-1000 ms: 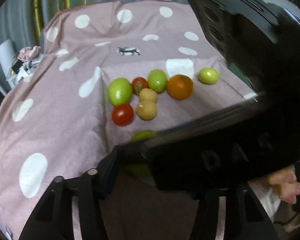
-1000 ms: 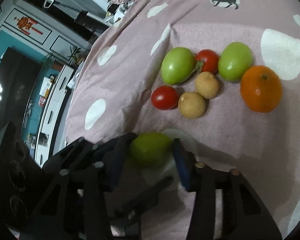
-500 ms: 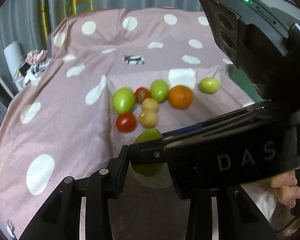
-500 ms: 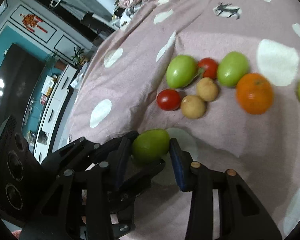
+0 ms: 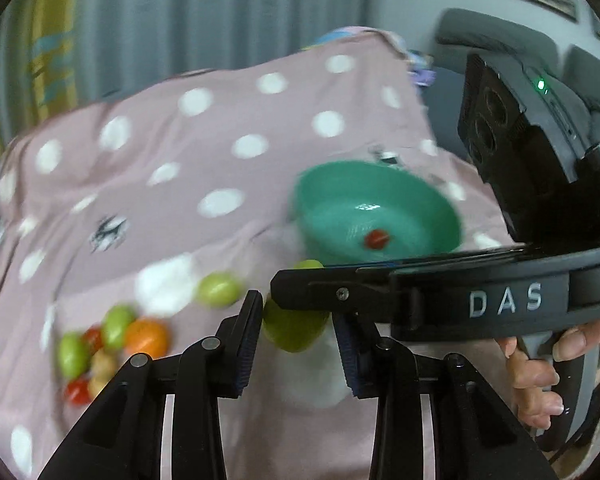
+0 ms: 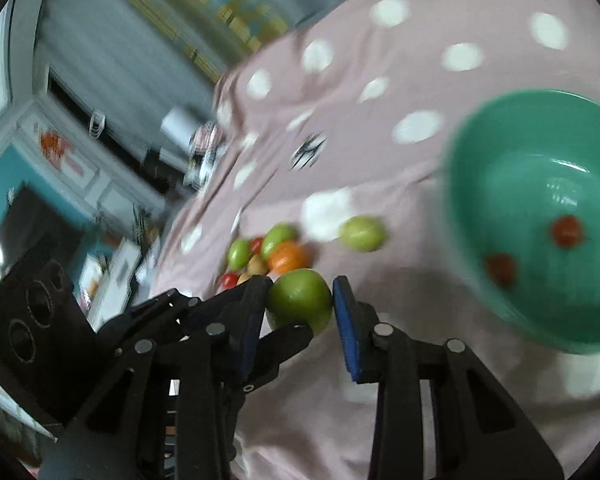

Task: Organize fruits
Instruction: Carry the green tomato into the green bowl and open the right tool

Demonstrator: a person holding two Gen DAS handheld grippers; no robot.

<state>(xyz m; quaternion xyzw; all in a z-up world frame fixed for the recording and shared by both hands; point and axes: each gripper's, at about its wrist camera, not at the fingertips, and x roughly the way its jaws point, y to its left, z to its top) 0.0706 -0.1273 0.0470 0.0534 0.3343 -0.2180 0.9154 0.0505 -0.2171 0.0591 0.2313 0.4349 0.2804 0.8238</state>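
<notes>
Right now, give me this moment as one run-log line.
right tongs: shut on green fruit | left tongs: open, beside it | green bowl: holds two red fruits | rest: on cloth

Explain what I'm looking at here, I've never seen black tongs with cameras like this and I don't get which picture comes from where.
These are two hand-held grippers, each with a fisheye camera looking along its two fingers. A person's hand works the right one. The right gripper, seen from its own camera, is shut on a green fruit. The left gripper holds nothing; in its view the right gripper crosses in front, carrying that fruit. On the pink dotted cloth lie a cluster of green, red, tan and orange fruits, a lone green fruit, and a teal bowl holding two small red fruits.
</notes>
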